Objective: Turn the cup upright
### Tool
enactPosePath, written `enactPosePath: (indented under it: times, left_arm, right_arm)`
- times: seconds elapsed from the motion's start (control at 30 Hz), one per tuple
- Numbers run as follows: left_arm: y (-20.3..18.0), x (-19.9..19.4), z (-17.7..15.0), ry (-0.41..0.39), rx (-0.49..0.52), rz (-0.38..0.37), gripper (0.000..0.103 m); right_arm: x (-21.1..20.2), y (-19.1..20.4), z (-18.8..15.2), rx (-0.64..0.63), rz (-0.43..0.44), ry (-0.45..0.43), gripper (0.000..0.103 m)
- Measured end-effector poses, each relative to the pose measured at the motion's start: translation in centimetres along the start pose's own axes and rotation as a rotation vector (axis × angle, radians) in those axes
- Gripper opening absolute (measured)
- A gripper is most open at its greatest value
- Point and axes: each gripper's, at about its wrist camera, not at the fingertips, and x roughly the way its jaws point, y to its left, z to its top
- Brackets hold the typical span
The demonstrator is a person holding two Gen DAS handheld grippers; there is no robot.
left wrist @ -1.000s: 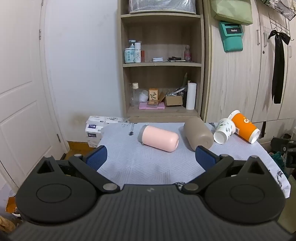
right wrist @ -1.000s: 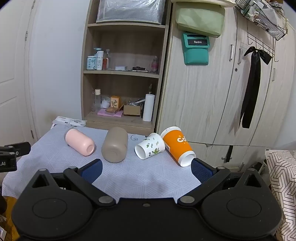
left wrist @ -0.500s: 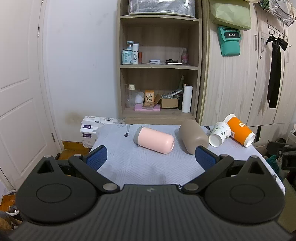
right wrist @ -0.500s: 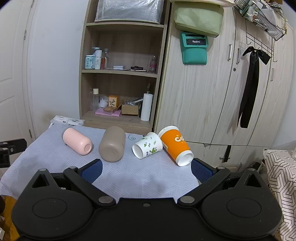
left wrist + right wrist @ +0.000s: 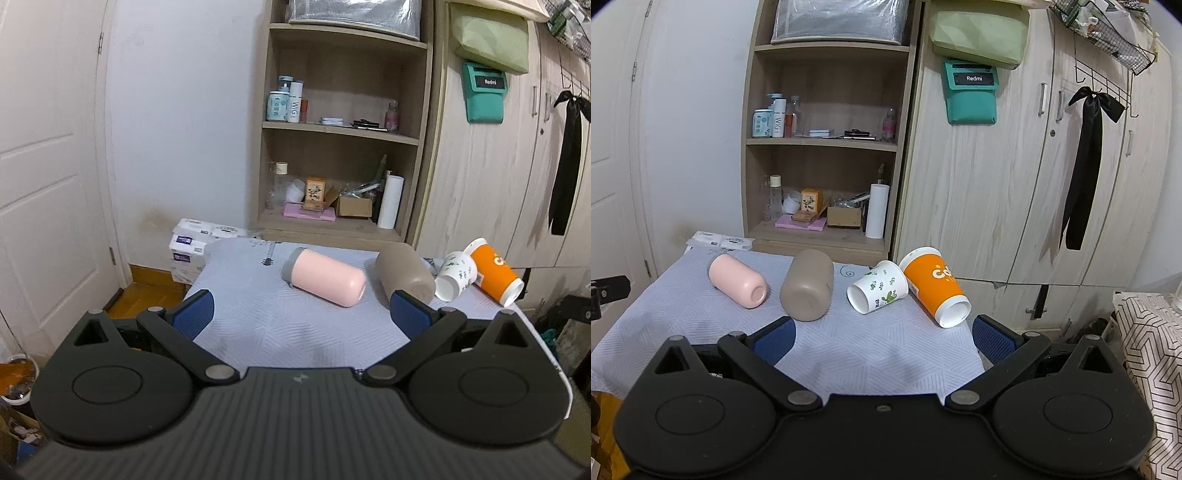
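Observation:
Several cups lie on their sides in a row on the grey-clothed table (image 5: 886, 350): a pink cup (image 5: 738, 280), a taupe cup (image 5: 808, 284), a white leaf-print paper cup (image 5: 879, 286) and an orange paper cup (image 5: 934, 286). They also show in the left wrist view: pink cup (image 5: 325, 277), taupe cup (image 5: 404, 271), white cup (image 5: 456, 269), orange cup (image 5: 495, 271). My left gripper (image 5: 301, 314) is open and empty, short of the pink cup. My right gripper (image 5: 882, 338) is open and empty, short of the white cup.
A wooden shelf unit (image 5: 827, 147) with bottles and boxes stands behind the table. Wardrobe doors (image 5: 1015, 184) with a black ribbon are at the right. A white door (image 5: 48, 184) is at the left. Tissue packs (image 5: 199, 240) sit beyond the table's far left corner.
Both grippers have pulled back and risen slightly, so the cups look a little farther and lower. The cups have not moved. Both stay open.

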Motion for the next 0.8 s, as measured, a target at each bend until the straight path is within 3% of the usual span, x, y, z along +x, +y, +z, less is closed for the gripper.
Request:
enactPosePath:
  times: [0.8]
  left_arm:
    - [-0.61,-0.44,0.0,0.0,0.037,-0.002,0.103]
  right_arm:
    - [0.13,-0.53,-0.12,-0.029,-0.043,-0.032,0.103]
